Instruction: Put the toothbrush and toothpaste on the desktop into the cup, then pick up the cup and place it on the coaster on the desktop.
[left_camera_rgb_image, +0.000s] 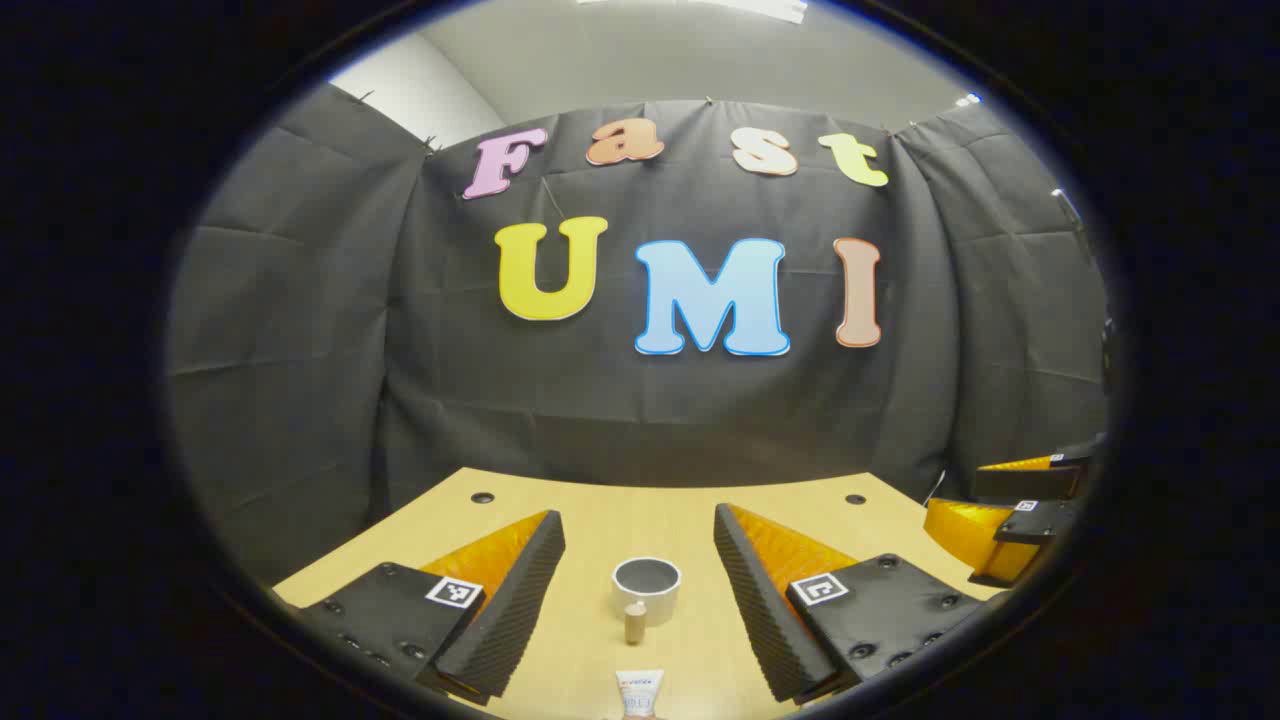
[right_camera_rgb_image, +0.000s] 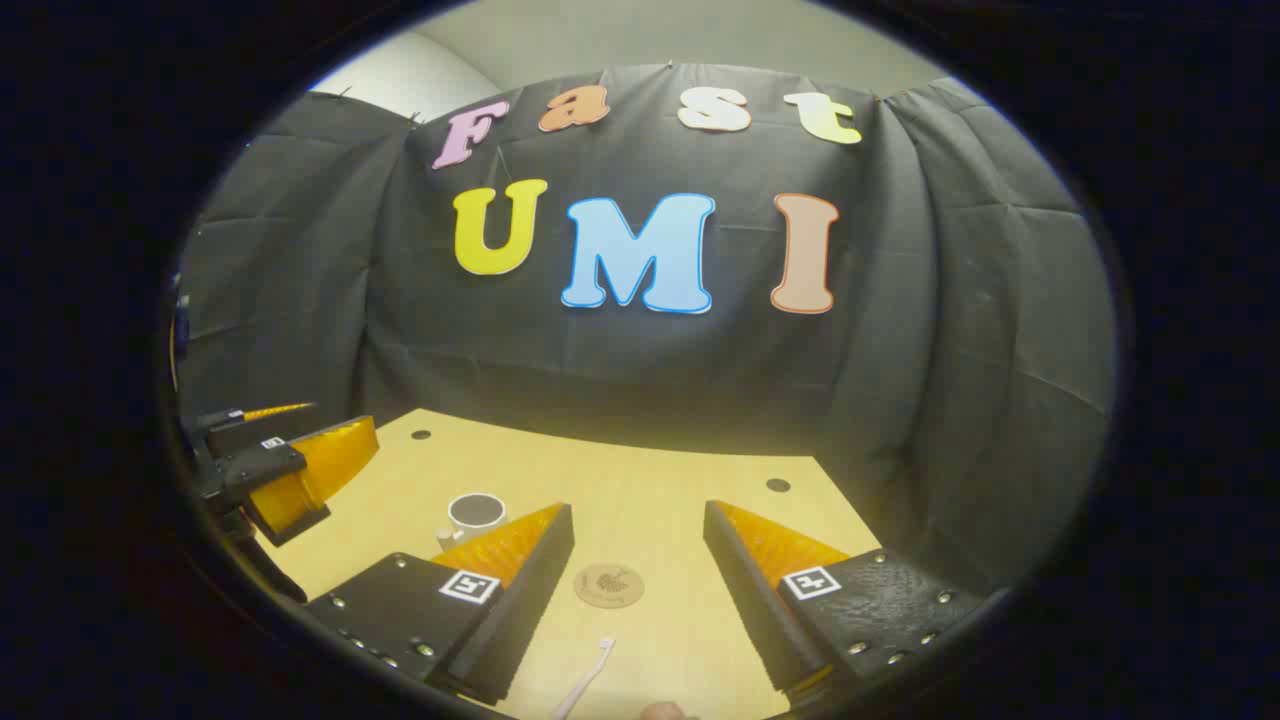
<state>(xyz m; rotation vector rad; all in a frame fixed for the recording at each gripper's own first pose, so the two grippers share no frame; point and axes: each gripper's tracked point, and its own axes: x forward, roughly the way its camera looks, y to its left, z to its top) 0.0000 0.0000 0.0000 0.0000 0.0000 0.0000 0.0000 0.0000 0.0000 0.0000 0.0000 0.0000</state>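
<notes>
Both grippers, left and right, gape empty. Risk: the cup (light, unsupported) may topple when the toothpaste or toothbrush drops in.

Left gripper held level, jaws spread wide, pointing toward 12 o'clock. Right gripper likewise level and wide apart, at its 3 o'clock.

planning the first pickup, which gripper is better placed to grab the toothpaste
Left. The toothpaste lies straight ahead between the left gripper's open jaws, just before the cup. The right gripper faces the coaster and toothbrush instead.
</notes>
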